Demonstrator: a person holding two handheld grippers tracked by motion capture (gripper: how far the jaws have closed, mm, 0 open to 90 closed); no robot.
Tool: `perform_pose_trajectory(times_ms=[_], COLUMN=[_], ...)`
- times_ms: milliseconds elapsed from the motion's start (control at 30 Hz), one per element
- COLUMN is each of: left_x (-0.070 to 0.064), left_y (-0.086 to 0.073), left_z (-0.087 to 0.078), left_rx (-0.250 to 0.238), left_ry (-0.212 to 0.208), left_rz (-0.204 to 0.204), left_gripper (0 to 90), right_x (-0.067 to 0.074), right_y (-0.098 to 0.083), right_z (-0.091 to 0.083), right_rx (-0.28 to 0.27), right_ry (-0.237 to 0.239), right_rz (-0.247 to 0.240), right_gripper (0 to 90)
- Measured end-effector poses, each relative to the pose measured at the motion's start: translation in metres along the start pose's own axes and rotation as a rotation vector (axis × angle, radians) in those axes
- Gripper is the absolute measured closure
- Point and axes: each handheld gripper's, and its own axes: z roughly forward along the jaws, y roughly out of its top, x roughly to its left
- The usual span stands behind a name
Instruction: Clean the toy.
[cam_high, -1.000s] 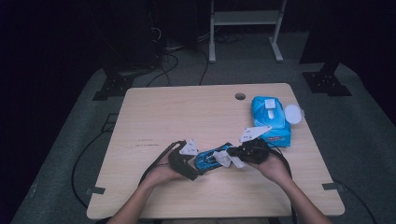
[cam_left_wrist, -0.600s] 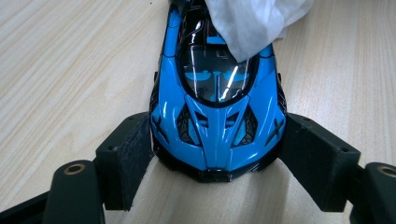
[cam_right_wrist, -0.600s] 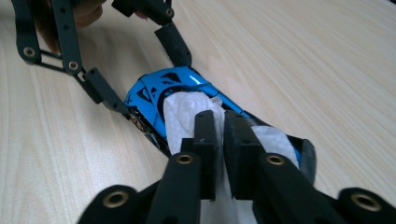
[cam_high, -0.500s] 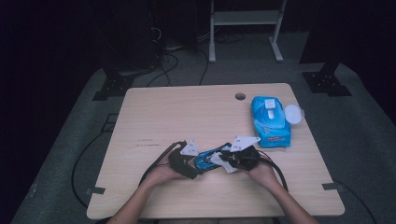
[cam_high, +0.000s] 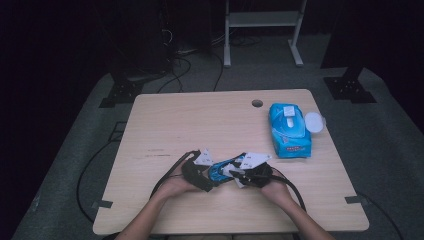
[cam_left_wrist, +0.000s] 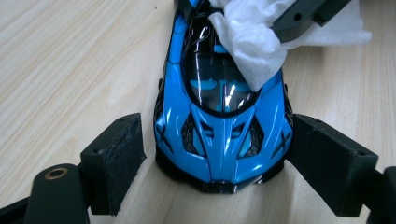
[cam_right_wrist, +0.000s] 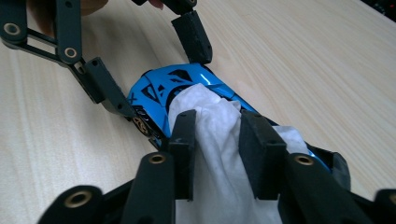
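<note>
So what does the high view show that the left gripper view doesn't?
The high view takes in the whole table: a blue wipes pack at the far right, a round white disc beside it, and a cable hole. The left gripper view gives close detail: black X marks on the nose and a glossy windscreen. Both show the blue toy car with the white wipe on it.

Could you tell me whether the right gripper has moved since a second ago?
Yes. The right gripper shifted left, away from the wipes pack, toward the toy car.
</note>
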Motion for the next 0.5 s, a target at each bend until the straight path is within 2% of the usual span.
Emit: perform_pose_trajectory(times_ms=[100, 167, 333, 367, 433, 500], left_x=[-0.001, -0.002, 0.0, 0.0, -0.001, -0.001], left_y=[-0.001, -0.001, -0.001, -0.001, -0.002, -0.002], left_z=[0.003, 0.005, 0.006, 0.006, 0.006, 0.006], left_rx=[0.01, 0.022, 0.009, 0.012, 0.002, 0.001], left_ry=[-0.012, -0.005, -0.01, -0.01, -0.008, -0.008], left_rz=[0.008, 0.019, 0.013, 0.02, 0.013, 0.011], left_gripper=[22.5, 22.5, 25.0, 25.1, 25.1, 25.1], right_x=[0.001, 0.003, 0.008, 0.008, 0.0, -0.002], right_y=[0.0, -0.001, 0.001, 0.001, 0.0, -0.002], right_z=[0.0, 0.0, 0.002, 0.001, -0.002, -0.004], right_rx=[-0.003, -0.008, -0.01, -0.006, -0.001, 0.009], right_ry=[-0.018, -0.029, -0.038, -0.029, 0.004, -0.003], right_rz=[-0.01, -0.012, -0.027, -0.022, 0.028, 0.031], right_gripper=[72.2, 74.0, 79.9, 81.7, 83.8, 84.0])
